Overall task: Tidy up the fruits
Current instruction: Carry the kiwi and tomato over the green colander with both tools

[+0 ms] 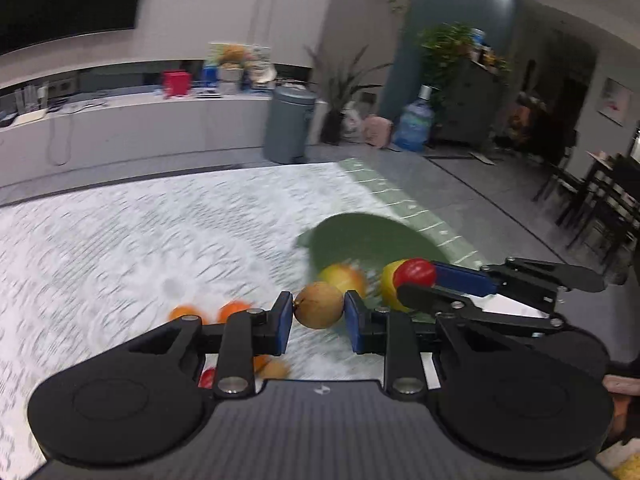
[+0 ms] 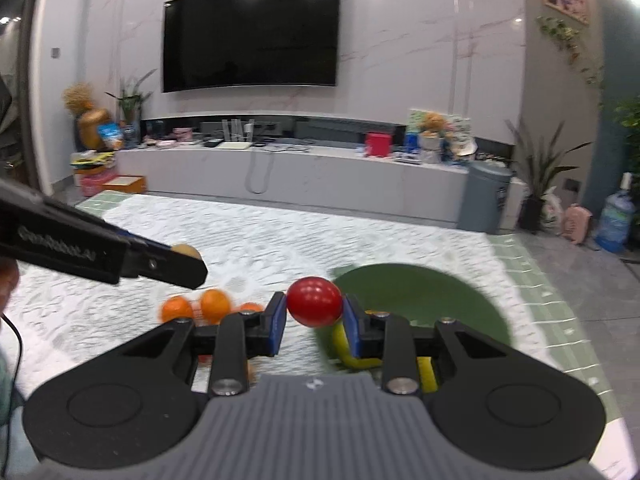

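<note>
The left gripper [image 1: 319,312] is closed snugly on a round tan fruit [image 1: 319,305] with dull, smooth skin. Its 2 blue pads [image 1: 285,322] press the fruit from both sides. The fruit is held up above the white mat [image 1: 140,240].

The right gripper [image 2: 314,308] is closed on a shiny red ball-shaped fruit [image 2: 315,301], pinched between its blue pads [image 2: 277,326]. In the left wrist view the same red fruit [image 1: 414,273] shows at the tip of the right gripper [image 1: 416,280], which reaches in from the right, just beside the left gripper.

The mat looks bumpy and woven, with grey marks, and it is blurred. It has a pale green border [image 2: 560,320] with white lines along its right edge, and grey floor [image 1: 500,192] lies past that. A flat, dark green round plate [image 2: 424,292] sits on the mat near that right edge. Most of the plate's top is bare. A yellow-red apple [image 1: 344,276] and another yellow fruit [image 1: 388,286] lie at its near side in the left wrist view. A bent yellow fruit [image 2: 340,340] shows under the right gripper; its kind is hard to tell.

To the left, 2 orange fruits [image 2: 200,306] sit together on the mat, with more small fruits half hidden under the grippers. The far and left parts of the mat are wide and bare. A grey bin [image 1: 288,124] stands on the floor beyond the mat's far edge.
</note>
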Motion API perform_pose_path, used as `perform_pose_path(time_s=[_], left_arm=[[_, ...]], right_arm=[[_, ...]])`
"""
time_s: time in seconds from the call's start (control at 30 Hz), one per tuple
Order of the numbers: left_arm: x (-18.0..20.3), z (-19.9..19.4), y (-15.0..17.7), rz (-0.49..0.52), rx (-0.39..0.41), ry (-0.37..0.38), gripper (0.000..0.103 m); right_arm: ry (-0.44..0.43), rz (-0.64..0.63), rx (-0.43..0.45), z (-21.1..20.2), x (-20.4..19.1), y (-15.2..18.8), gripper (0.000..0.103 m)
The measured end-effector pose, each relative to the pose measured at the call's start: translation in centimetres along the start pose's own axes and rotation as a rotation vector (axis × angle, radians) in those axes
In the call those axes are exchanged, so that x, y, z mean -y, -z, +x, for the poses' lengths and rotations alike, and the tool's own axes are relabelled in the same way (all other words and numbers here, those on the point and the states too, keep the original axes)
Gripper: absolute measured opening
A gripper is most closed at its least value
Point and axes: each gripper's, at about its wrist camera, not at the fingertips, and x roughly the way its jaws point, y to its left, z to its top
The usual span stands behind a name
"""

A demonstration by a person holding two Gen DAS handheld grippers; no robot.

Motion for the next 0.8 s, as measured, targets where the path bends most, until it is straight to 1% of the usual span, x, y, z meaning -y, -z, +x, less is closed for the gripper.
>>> perform_pose_path(time_s=[0.07, 0.17, 0.27, 0.33, 0.4, 0.47, 0.57, 0.67, 0.8], left_arm=[[1.2, 1.0, -1.3, 0.022, -0.016, 0.03, 0.031], [2.8, 2.9, -3.1, 0.051, -0.057, 0.066, 0.031], [3.9, 5.6, -4.4, 0.055, -0.133, 0.109, 0.031], [4.4, 7.1, -4.8, 0.073, -0.183, 0.118, 0.031], [5.3, 8.6, -4.8, 0.108, -0.233, 0.12, 0.031], [5.7, 10.1, -4.7, 0.132, -0.284, 0.124, 0.031], [6.0, 12.2, -4.3, 0.152, -0.363, 0.128, 0.031], [5.9, 13.9, -4.0, 0.169, -0.419, 0.123, 0.031], [5.7, 16.0, -3.7, 0.178, -0.502, 0.125, 0.031]], right_arm=[[0.028, -0.006, -0.02, -0.1, 1.4, -0.7, 0.028], [0.04, 0.007, -0.088, 0.3, 3.7, -1.6, 0.028], [0.017, 0.024, -0.162, 1.2, 5.5, -2.2, 0.028], [0.014, 0.013, -0.198, 2.0, 6.4, -2.3, 0.028], [0.0, 0.018, -0.243, 2.9, 7.3, -2.2, 0.028], [-0.031, 0.032, -0.301, 4.1, 8.1, -1.9, 0.028], [-0.064, 0.031, -0.389, 6.0, 8.6, -1.2, 0.027], [-0.104, 0.046, -0.466, 7.7, 9.0, -0.6, 0.027], [-0.125, 0.039, -0.526, 9.1, 9.3, 0.2, 0.027]])
